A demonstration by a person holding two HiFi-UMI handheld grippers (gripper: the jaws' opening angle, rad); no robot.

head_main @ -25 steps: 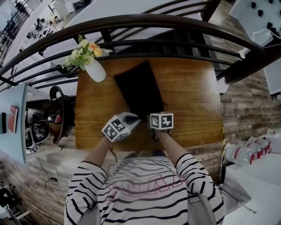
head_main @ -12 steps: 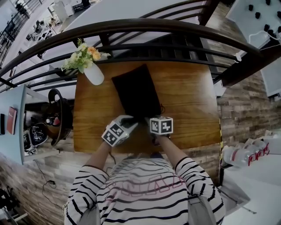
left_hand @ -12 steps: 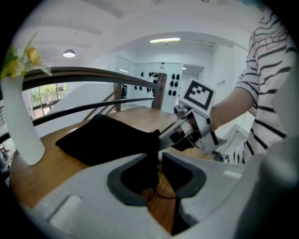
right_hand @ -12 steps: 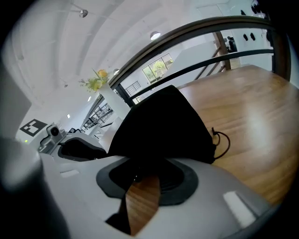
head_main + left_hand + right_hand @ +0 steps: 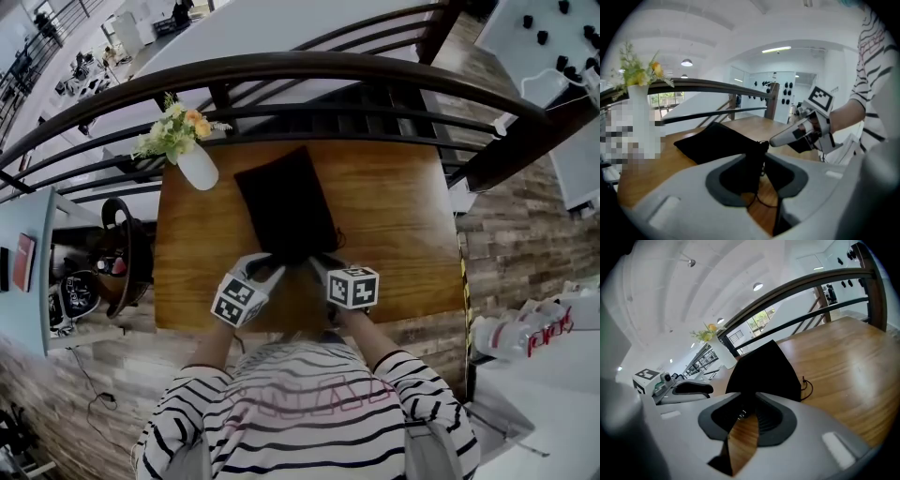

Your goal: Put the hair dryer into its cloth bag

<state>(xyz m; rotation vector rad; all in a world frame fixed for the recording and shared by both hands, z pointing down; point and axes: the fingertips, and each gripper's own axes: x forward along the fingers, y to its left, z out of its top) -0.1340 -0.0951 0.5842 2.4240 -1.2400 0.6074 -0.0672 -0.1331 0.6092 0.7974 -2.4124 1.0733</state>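
Observation:
The black cloth bag (image 5: 286,202) lies full and lumpy on the wooden table (image 5: 403,216); no hair dryer shows. My left gripper (image 5: 270,266) is at the bag's near end. Its jaws are opening, and dark cloth (image 5: 750,164) and thin cords hang in the gap without pad contact. My right gripper (image 5: 319,265) is at the bag's near right corner. Its jaws are closing on the gathered mouth (image 5: 746,399), which rises to its fingertip (image 5: 774,139) in the left gripper view. A drawstring loop (image 5: 806,386) trails on the wood to the right.
A white vase of flowers (image 5: 197,164) stands at the table's far left corner, close to the bag. A dark curved railing (image 5: 328,66) runs along the far side. Bare wood (image 5: 403,262) lies right of the bag.
Both grippers have drawn back a little toward the table's front edge. The left jaws have spread apart. The bag lies where it was.

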